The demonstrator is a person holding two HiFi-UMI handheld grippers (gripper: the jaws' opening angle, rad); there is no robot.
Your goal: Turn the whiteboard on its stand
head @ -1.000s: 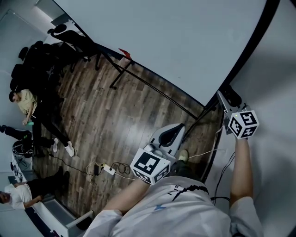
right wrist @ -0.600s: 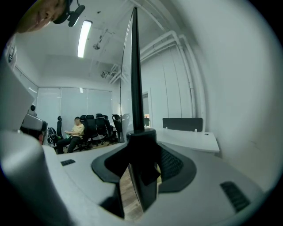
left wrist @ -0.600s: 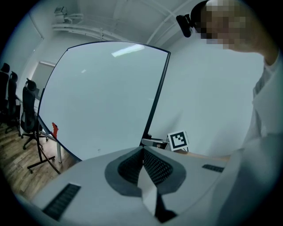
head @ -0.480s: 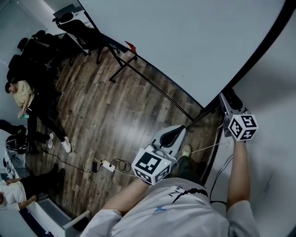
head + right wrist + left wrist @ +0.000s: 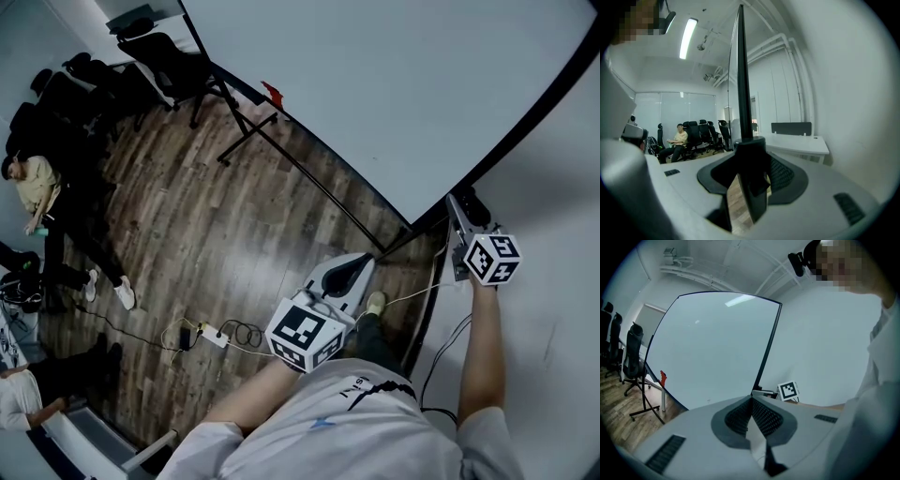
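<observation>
Only right tongs (image 5: 749,146) on whiteboard (image 5: 394,94) edge, fairly wide; left tongs (image 5: 751,401) together.

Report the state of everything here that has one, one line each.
whiteboard: blank, on its stand, edge clamped.
right gripper: shut on the whiteboard's black edge.
left gripper: shut, empty, not touching the board.
stand: feet on the wood floor.
seated person: sitting in a chair in the background.

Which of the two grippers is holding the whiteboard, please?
The right gripper: its jaws clamp the dark edge of the whiteboard, while the left gripper is shut, empty, away from it.
</observation>
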